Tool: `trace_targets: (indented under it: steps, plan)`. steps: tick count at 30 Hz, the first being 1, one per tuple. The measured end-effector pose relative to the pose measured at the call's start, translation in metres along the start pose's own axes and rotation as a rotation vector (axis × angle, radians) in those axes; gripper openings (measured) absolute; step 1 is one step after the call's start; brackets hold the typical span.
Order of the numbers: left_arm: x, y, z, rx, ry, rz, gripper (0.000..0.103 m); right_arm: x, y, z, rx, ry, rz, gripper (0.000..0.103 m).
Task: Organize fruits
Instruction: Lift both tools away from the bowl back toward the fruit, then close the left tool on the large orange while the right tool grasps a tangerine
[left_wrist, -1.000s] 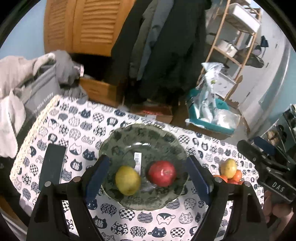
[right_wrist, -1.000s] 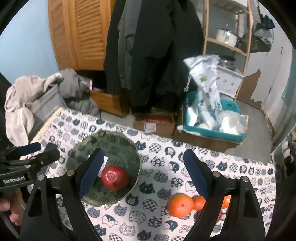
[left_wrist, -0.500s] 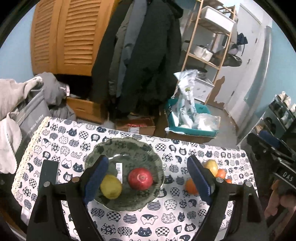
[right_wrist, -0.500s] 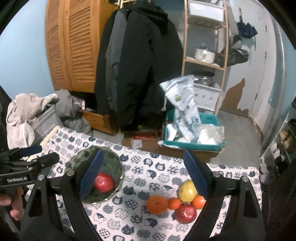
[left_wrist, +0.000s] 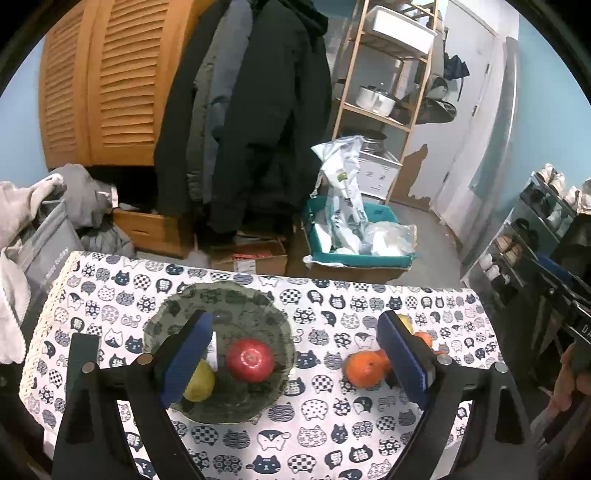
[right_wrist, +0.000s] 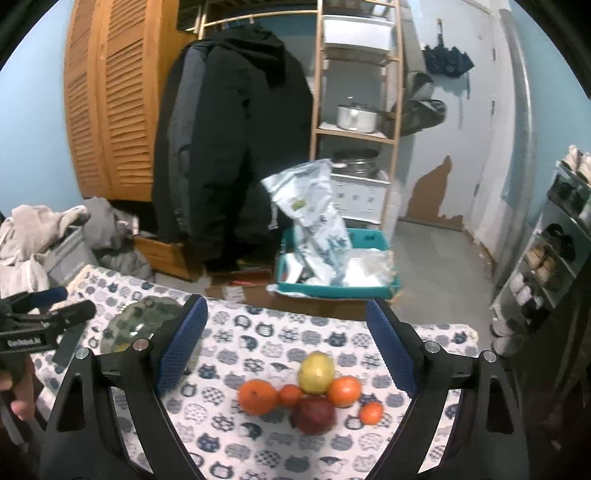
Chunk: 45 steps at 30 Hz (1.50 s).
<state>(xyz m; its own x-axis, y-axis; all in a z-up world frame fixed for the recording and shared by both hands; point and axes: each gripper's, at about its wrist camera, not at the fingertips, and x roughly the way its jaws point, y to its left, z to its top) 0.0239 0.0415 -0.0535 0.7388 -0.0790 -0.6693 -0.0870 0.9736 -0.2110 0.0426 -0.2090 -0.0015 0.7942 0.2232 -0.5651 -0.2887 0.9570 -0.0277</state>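
The left gripper (left_wrist: 295, 354) is opening and empty, above the round green patterned glass bowl (left_wrist: 166, 317); the yellow pear (left_wrist: 201, 384) in it lies with its long axis left-near to right-far. The right gripper (right_wrist: 286, 341) stands wide apart, empty.

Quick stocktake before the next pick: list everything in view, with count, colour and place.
bowl: 1, green patterned, cloth left
apple: 1, red, in bowl
pear: 1, yellow, in bowl, partly hidden
pile pear: 1, yellow, cloth right
oranges: 4, orange, in pile
pile apple: 1, dark red, pile front
cloth: 1, white, cat print, covers table
coats: several, dark, hanging behind
crate: 1, teal, on floor, holds bags
left claw: 1, black, blue pads, opening, empty
right claw: 1, same, open, empty
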Motion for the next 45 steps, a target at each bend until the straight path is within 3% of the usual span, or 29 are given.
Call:
trace_targets:
  steps: [11,26,45]
  plan:
    - [0.011,-0.043,0.002,0.070,0.012,-0.025,0.098,-0.009,-0.055,-0.016,0.057,0.003,-0.083,0.088]
    - [0.070,-0.094,-0.016,0.154,0.145,-0.058,0.098,0.008,-0.108,-0.047,0.132,0.083,-0.134,0.088]
    - [0.183,-0.119,-0.064,0.199,0.372,-0.017,0.098,0.087,-0.136,-0.111,0.191,0.372,-0.136,0.088]
